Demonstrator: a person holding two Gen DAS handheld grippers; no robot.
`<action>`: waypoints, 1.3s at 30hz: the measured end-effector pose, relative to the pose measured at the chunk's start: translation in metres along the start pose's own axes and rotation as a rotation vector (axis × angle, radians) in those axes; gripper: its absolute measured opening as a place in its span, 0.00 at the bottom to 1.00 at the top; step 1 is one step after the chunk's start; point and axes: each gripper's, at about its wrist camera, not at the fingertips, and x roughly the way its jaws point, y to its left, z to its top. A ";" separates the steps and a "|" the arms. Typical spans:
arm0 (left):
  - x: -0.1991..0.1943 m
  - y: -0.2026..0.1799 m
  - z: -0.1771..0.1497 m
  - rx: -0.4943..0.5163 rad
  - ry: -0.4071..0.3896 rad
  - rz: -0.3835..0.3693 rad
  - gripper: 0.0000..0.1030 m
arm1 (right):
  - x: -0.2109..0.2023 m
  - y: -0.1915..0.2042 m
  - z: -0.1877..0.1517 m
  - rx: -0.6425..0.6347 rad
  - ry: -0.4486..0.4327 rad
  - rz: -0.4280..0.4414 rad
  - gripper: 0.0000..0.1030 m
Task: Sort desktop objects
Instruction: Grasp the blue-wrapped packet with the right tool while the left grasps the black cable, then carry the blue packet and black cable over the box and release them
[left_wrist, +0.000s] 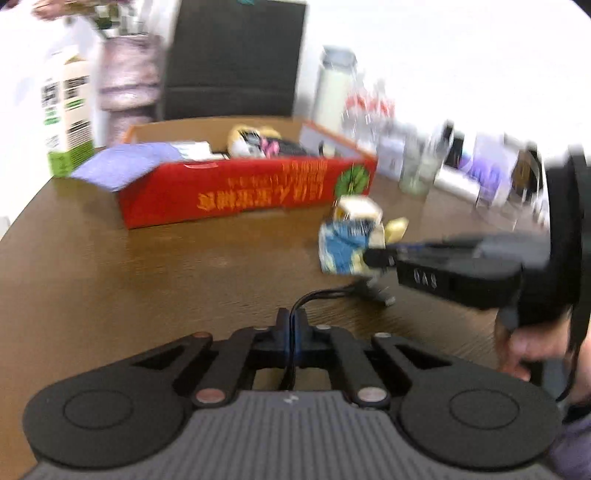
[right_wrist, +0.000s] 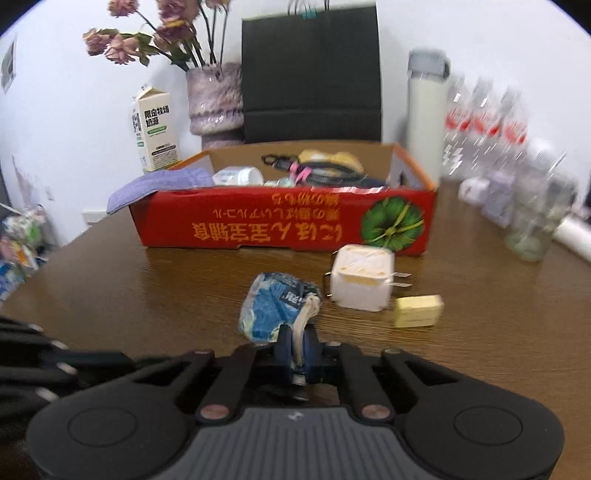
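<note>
**Both claws pinched shut, one on a cable, one on a packet**

My left claw (left_wrist: 291, 325) is closed tight on a thin black cable (left_wrist: 321, 295), which loops up out of the jaws and trails toward one o'clock across the brown worktop (left_wrist: 147, 280). This view is smeared with blur, so I cannot tell what the cable's far end joins.

My right claw (right_wrist: 295, 350) is closed on the near edge of a crumpled blue packet (right_wrist: 273, 310). The rest of the packet lies on the worktop at twelve o'clock from my jaws. In the left wrist view the right claw reaches in from three o'clock with the same packet at its tips.

Beyond the packet, at one o'clock, sits a white plug adapter (right_wrist: 362, 280), prongs pointing right. Just beside it at two o'clock lies a small yellow block (right_wrist: 417, 310), apart from the adapter.

Farther back at twelve o'clock stands the red cardboard box (right_wrist: 280, 225), open on top, with assorted small things inside and a purple cloth (right_wrist: 159, 184) draped over its left corner. A milk carton (right_wrist: 155, 129) and a vase (right_wrist: 214, 99) of flowers stand at eleven o'clock behind it; a white flask (right_wrist: 424, 110) and clear bottles (right_wrist: 487, 122) at one to two o'clock.
</note>
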 end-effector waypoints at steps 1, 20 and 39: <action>-0.010 0.002 -0.001 -0.036 -0.019 0.000 0.03 | -0.010 0.001 -0.002 0.010 -0.017 0.000 0.04; -0.098 -0.006 0.006 -0.092 -0.219 0.042 0.03 | -0.154 0.000 -0.019 0.007 -0.189 0.008 0.04; -0.004 0.072 0.174 -0.041 -0.321 0.113 0.03 | -0.078 -0.010 0.099 -0.084 -0.234 0.028 0.04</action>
